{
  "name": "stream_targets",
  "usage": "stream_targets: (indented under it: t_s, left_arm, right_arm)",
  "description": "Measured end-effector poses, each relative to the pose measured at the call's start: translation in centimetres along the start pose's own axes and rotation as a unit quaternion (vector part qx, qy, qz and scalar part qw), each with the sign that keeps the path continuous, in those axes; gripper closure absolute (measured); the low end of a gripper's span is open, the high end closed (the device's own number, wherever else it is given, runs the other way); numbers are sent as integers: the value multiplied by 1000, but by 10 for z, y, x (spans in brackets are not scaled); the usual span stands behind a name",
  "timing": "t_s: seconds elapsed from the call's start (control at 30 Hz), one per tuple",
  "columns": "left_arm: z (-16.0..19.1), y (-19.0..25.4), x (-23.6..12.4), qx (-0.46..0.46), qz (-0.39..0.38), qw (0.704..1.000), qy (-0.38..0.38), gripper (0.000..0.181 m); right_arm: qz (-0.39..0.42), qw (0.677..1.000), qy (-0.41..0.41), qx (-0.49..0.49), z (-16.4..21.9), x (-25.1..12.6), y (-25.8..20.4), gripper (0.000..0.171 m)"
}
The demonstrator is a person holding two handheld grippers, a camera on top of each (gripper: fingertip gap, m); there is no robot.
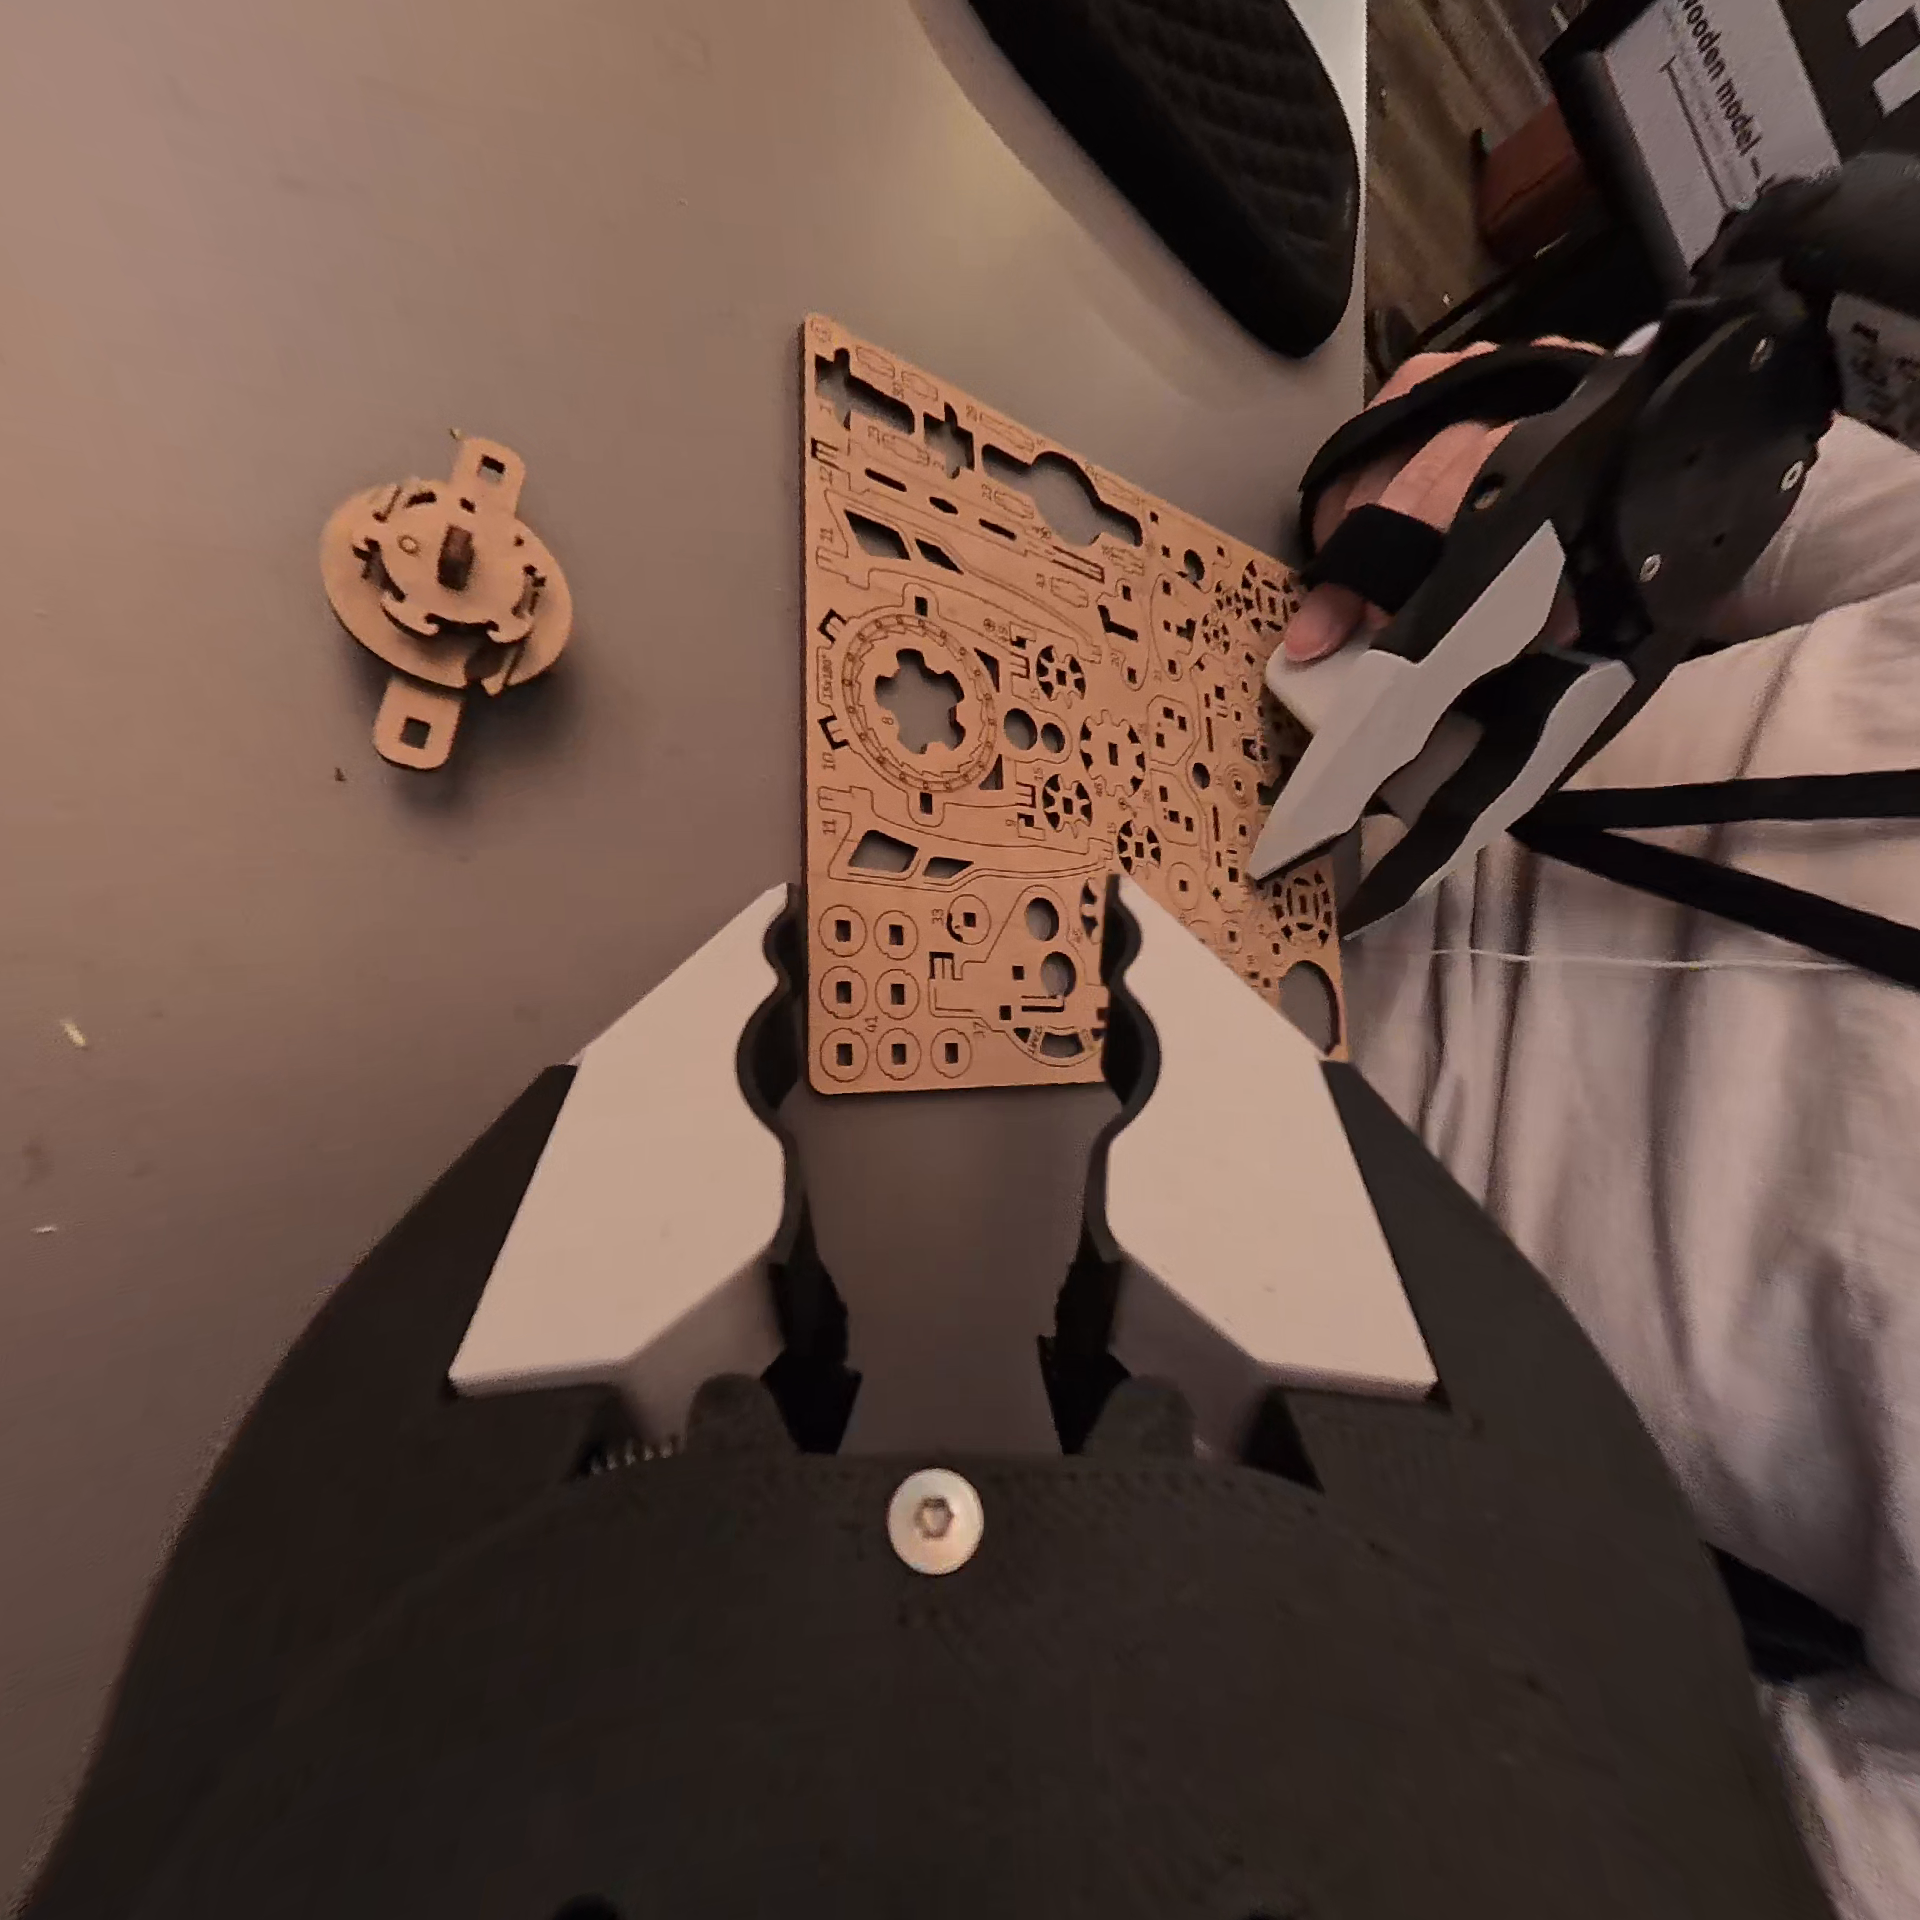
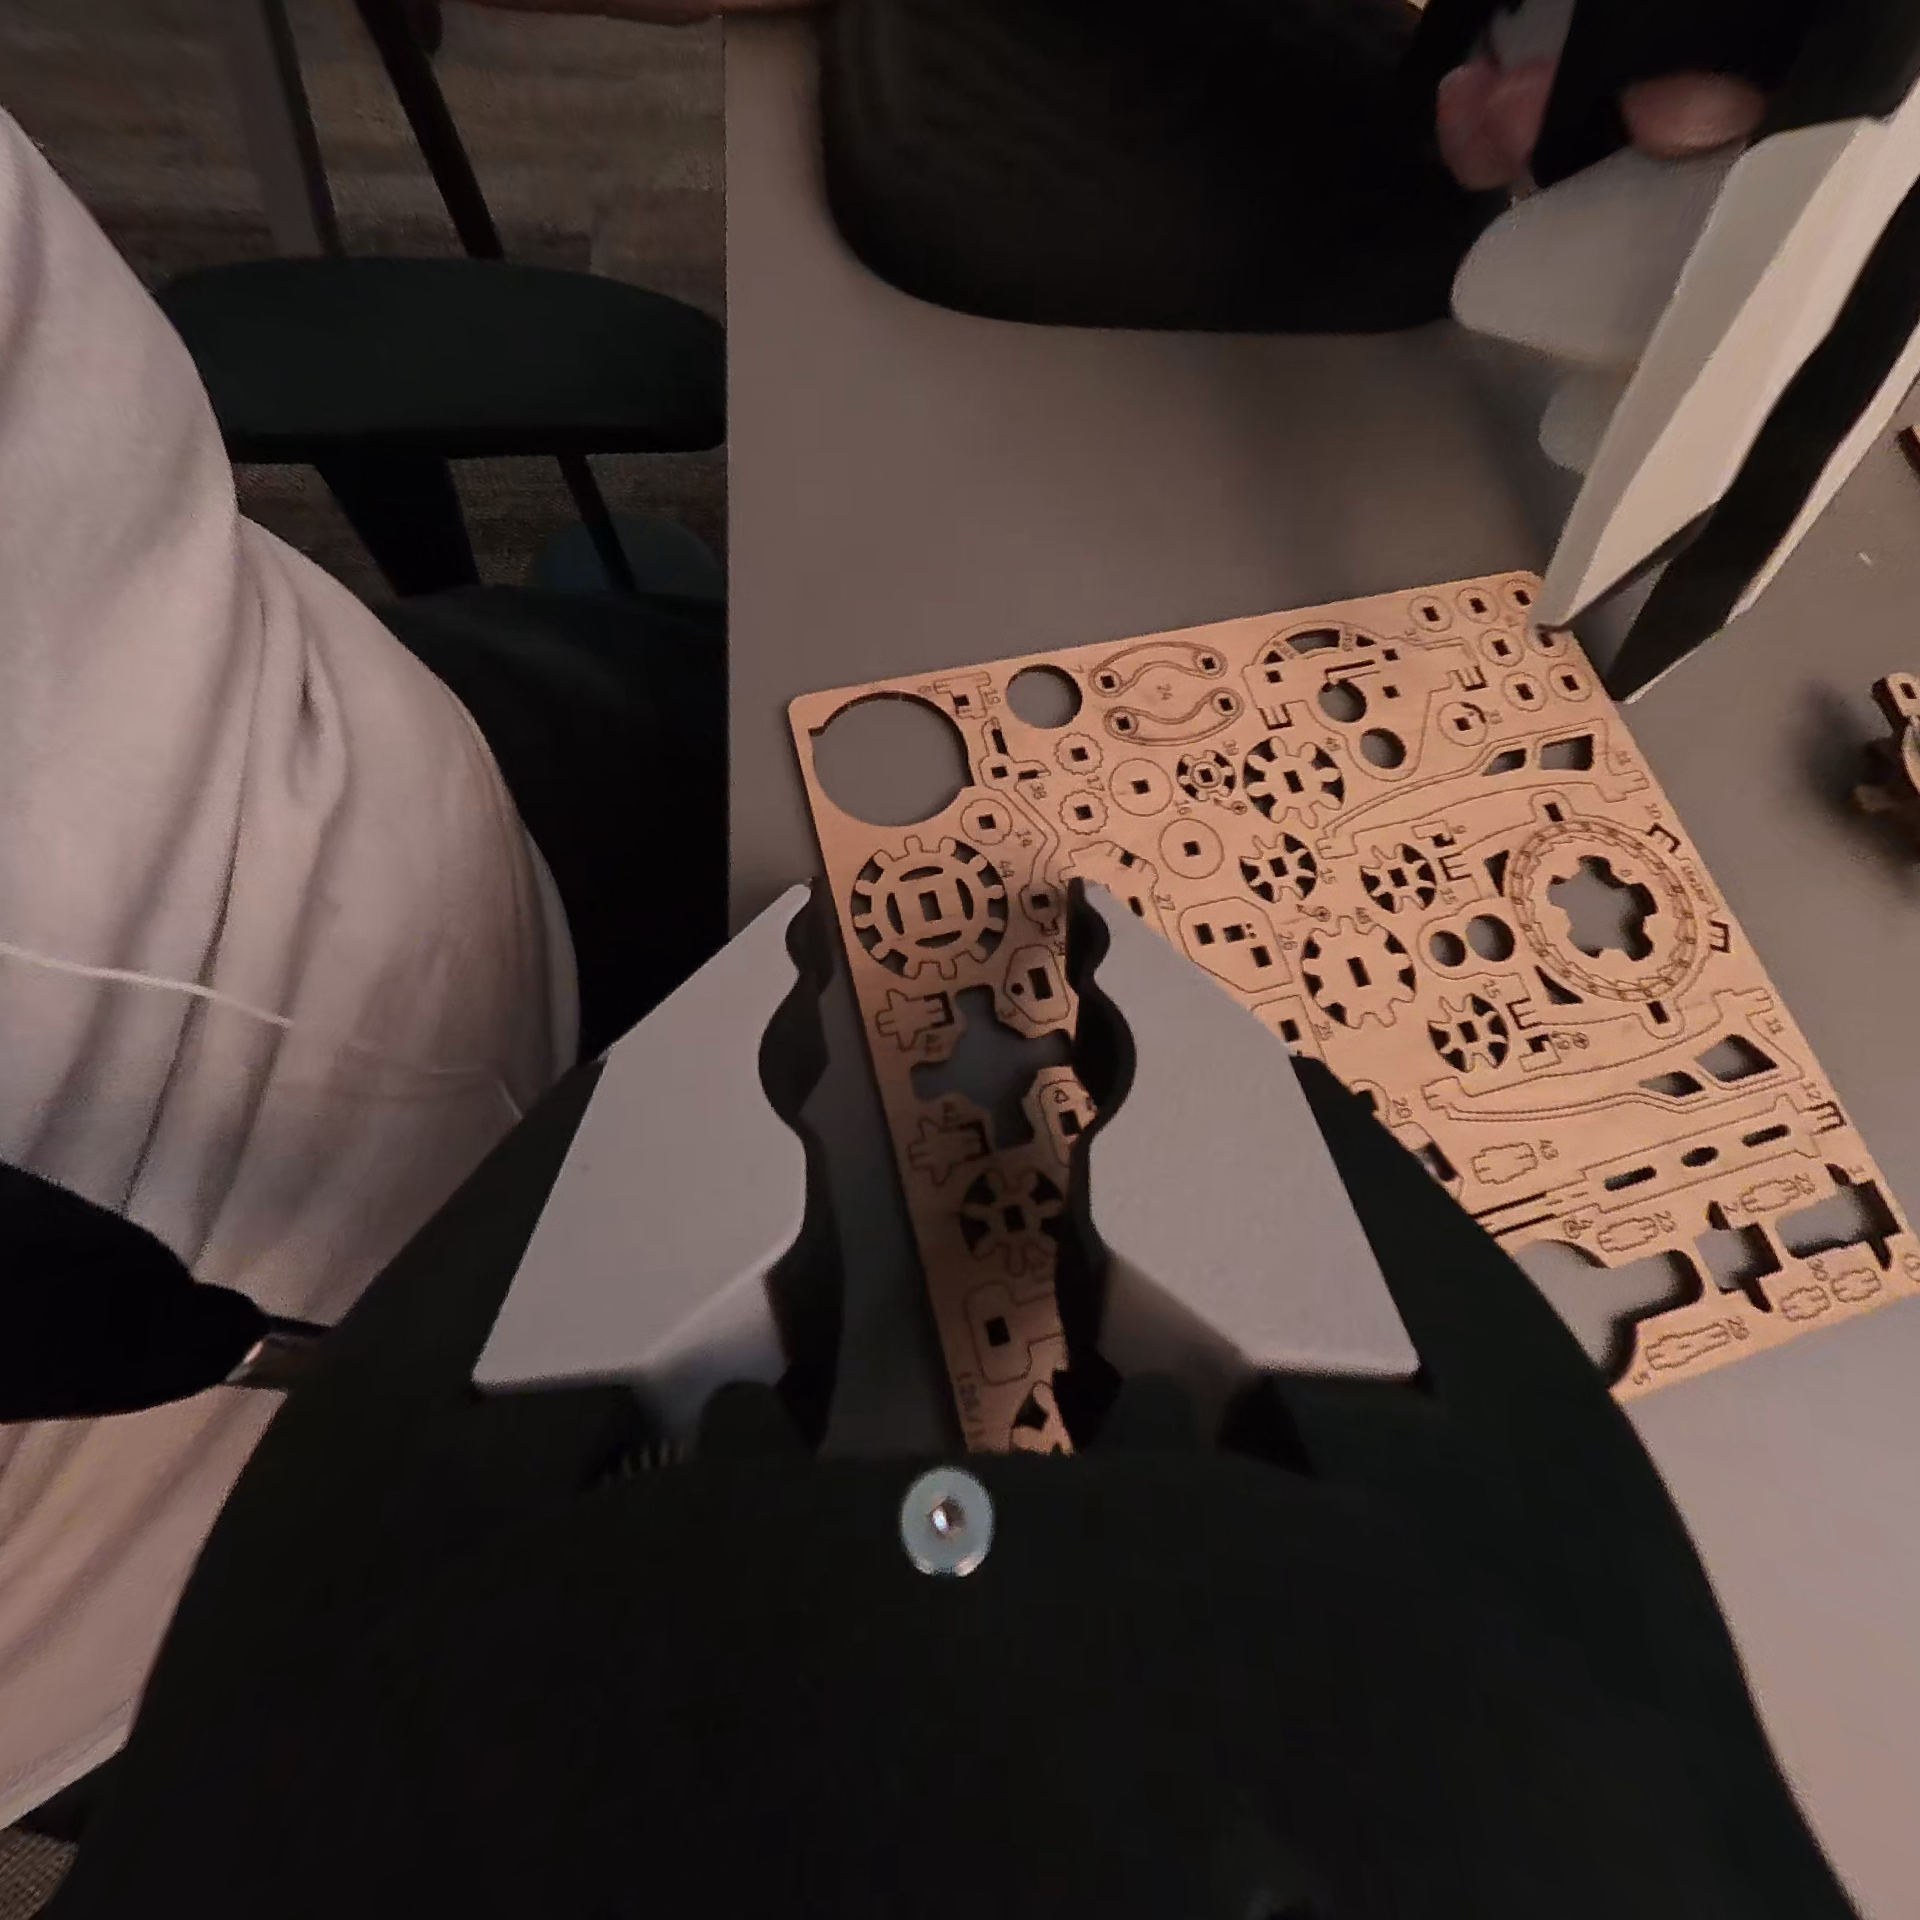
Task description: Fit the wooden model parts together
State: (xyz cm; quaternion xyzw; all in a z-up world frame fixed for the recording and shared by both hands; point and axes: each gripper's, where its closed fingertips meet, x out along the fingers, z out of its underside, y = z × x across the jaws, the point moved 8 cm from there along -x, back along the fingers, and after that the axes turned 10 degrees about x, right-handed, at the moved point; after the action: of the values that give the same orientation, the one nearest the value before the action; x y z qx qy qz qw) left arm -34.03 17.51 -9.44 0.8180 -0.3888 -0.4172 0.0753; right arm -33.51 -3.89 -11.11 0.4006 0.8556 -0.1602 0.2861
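Hovering over the wooden sheet [image 1: 966, 727], your left gripper [image 1: 951, 894] has its fingers apart with nothing between them, the sheet's near edge lying flat on the grey table [image 1: 416, 208] just beyond the tips. Off to that gripper's left, well apart from the sheet, sits the small round wooden assembly [image 1: 447, 597]. Your right gripper [image 2: 940, 904] is likewise spread wide and empty, poised above the sheet's [image 2: 1351, 935] edge nearest you, by the big toothed wheel outline. Your left gripper's tips [image 2: 1621, 634] reach the sheet's far corner in that view
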Motion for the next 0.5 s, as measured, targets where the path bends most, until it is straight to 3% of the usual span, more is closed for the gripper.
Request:
stream_targets:
  t_s: [0.2,0.5]
  left_arm:
    - [-4,7,0,-40,16,999,9,120]
    - [-38,37,-29,-39,46,993,96,127]
  right_arm:
    - [31,998,14,-45,2,-4,-10,126]
    - [98,987,47,-120,3,-9,-21,124]
